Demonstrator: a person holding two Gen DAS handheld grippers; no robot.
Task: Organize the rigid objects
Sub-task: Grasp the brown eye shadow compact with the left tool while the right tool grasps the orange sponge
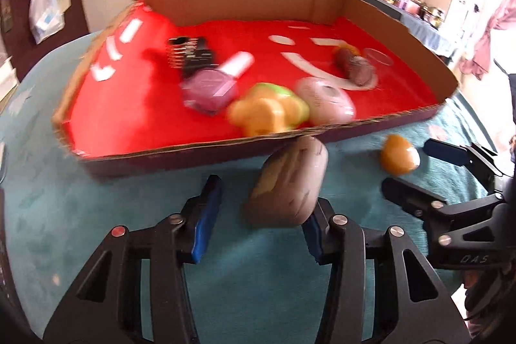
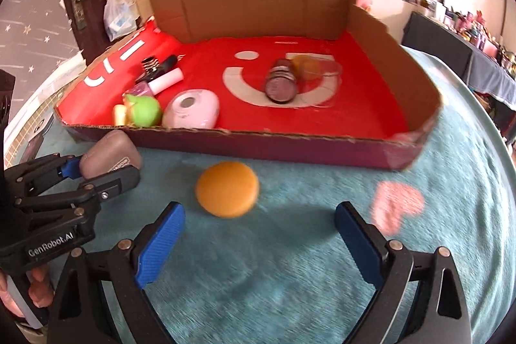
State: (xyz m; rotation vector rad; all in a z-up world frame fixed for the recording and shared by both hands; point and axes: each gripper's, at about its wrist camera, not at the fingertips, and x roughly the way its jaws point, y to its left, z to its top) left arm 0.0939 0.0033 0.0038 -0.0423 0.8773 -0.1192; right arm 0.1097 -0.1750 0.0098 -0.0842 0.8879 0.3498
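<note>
Around a grey-brown case [image 1: 287, 182], tilted against the near rim of the red-lined cardboard box [image 1: 193, 147]: the left tongs [image 1: 266, 192]. Touching it with one pad, apart from it at the other, so cannot tell whether clamped or only cradling. Spread wide and holding nothing: the right tongs [image 2: 259, 234], aimed at an orange disc [image 2: 227, 189] at their 12 o'clock. Lying flat on the teal counter [image 2: 290, 295], that disc, near the box wall but outside it.

Already inside the box, toward 9 o'clock along the near wall: a nail polish bottle [image 2: 151, 86], a green toy [image 2: 142, 110] and a pink round gadget [image 2: 190, 108]. Near the middle, a stack of dark discs [image 2: 280, 83].

Likely trouble:
- Could lose the case onto the counter if the hold is as loose as that gap suggests.
- Might catch the case on the cardboard rim and shove the whole box back.
- Could knock the crowded toy and gadget just behind the rim on the way in.
- May skid the smooth, low disc across the plush instead of pinching it, and the two tongs work close enough together to collide.

From the left wrist only: the gap at the pad, though much blurred. From the right wrist only: the disc's round flat shape, sharp box contents, and lettering on the case too small to read.
</note>
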